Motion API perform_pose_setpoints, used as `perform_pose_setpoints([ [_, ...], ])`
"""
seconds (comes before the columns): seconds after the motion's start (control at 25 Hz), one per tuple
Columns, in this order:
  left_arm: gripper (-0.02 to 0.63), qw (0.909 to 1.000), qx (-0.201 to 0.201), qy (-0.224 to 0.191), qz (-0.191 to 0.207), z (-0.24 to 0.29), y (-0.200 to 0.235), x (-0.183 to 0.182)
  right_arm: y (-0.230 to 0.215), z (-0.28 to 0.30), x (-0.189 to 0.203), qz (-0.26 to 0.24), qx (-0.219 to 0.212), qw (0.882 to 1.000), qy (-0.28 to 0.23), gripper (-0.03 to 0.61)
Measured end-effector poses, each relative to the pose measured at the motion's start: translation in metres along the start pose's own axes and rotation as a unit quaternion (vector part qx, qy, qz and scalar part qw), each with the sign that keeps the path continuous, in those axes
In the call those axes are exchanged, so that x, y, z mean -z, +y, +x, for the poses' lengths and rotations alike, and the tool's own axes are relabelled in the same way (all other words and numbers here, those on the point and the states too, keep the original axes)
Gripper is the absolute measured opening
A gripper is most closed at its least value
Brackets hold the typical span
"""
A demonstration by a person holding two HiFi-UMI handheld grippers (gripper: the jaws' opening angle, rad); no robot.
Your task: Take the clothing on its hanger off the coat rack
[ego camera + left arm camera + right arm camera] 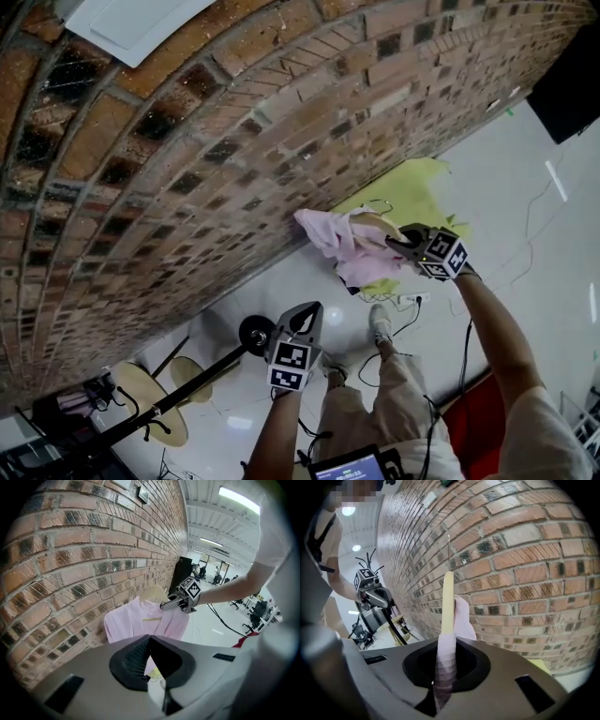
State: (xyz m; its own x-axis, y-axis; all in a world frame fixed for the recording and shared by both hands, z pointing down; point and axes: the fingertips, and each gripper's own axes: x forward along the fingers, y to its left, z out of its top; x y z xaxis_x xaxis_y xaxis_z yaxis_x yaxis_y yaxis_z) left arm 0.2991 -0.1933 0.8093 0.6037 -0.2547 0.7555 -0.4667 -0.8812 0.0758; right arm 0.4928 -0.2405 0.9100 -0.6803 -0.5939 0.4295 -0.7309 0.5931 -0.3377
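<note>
A pink garment (339, 248) hangs on a pale wooden hanger (376, 225) in front of the brick wall. My right gripper (395, 246) is shut on the hanger's shoulder through the cloth. In the right gripper view the hanger (447, 602) stands edge-on between the jaws, with the pink garment (444, 663) wrapped round it. The left gripper view shows the garment (133, 623) spread flat and the right gripper (169, 604) at its collar. My left gripper (302, 319) is shut and holds nothing. It sits lower left, beside the coat rack's black pole (178, 398).
The brick wall (187, 141) fills the left and top. A yellow sheet (412, 192) lies on the white floor behind the garment. Round tan stools (141, 394) stand by the rack. Cables (408, 319) run across the floor near the person's shoes.
</note>
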Motion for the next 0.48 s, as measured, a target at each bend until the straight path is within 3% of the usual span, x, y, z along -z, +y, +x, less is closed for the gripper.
perform_pose_setpoints([
  [0.48,0.008,0.9992,0.019,0.030,0.020,0.040,0.020,0.018,-0.063,0.053,0.098,0.122,0.033,0.992,0.014,0.000],
])
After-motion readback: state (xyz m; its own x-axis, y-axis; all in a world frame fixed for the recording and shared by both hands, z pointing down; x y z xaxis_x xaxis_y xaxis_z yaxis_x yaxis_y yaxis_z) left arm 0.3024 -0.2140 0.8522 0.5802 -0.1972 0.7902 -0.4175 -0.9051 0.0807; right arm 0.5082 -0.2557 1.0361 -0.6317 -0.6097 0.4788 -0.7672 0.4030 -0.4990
